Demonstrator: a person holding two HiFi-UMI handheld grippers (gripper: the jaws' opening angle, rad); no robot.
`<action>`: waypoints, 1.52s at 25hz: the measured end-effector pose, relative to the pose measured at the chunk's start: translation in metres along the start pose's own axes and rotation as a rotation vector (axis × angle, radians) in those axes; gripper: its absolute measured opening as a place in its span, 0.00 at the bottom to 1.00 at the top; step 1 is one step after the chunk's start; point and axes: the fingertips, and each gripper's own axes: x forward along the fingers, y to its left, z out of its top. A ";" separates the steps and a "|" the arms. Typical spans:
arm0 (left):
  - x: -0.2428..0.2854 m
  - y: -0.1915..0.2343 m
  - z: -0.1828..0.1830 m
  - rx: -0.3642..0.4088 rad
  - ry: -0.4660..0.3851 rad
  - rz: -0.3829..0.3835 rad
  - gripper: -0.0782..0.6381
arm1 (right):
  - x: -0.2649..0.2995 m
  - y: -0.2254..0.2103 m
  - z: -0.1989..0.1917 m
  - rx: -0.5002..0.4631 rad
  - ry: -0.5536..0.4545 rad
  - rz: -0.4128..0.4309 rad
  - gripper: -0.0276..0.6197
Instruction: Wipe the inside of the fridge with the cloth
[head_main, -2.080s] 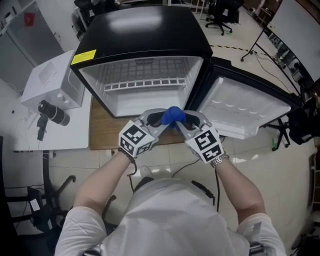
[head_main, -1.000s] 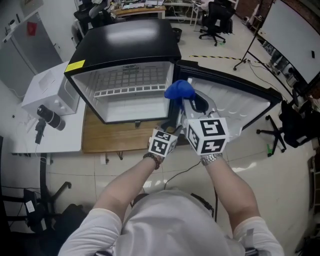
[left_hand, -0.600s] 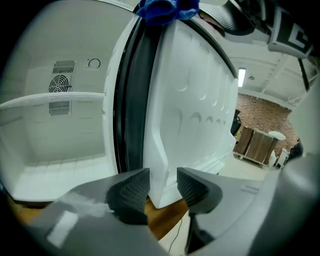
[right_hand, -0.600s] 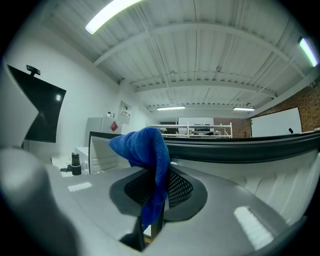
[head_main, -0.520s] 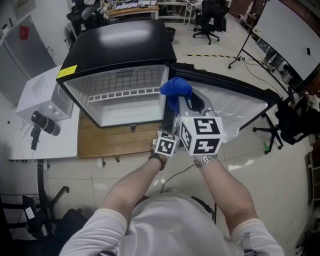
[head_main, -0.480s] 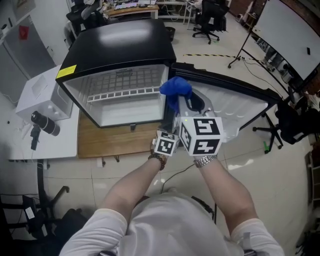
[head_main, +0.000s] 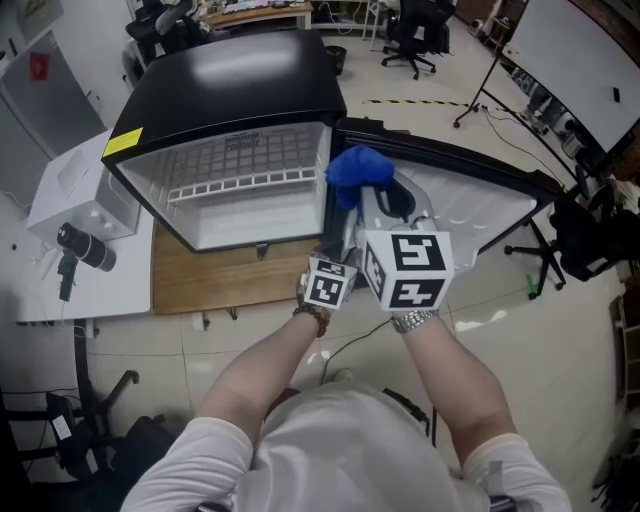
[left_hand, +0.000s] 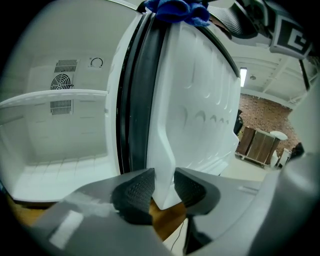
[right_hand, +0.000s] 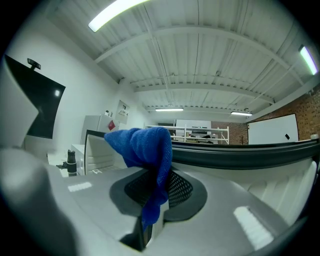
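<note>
Both grippers hold something: the left gripper (left_hand: 162, 187), whose jaws have just been closing, pinches the white edge of the fridge door (left_hand: 195, 100) and could slip, letting it swing, while the right gripper (right_hand: 159, 187) clamps the blue cloth (right_hand: 142, 145) above that door, outside the fridge (head_main: 250, 215).

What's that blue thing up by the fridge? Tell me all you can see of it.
It is a blue cloth, soft and nubbly like microfibre, bunched rather than spread out. The right hand-held gripper pinches it between shut jaws: a rounded bundle stands above the pads and a short tail hangs below. It is held in the air by the top edge of the open fridge door. Whether it touches the door is unclear.
</note>
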 end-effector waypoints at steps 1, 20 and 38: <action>0.000 -0.001 0.000 0.000 0.000 -0.002 0.28 | -0.001 -0.002 0.000 0.000 -0.002 -0.003 0.11; -0.003 0.003 -0.001 -0.006 -0.007 0.004 0.27 | -0.018 -0.061 -0.013 0.023 0.022 -0.131 0.10; -0.006 0.005 0.000 -0.036 -0.025 0.033 0.26 | -0.078 -0.161 -0.027 0.033 0.046 -0.325 0.10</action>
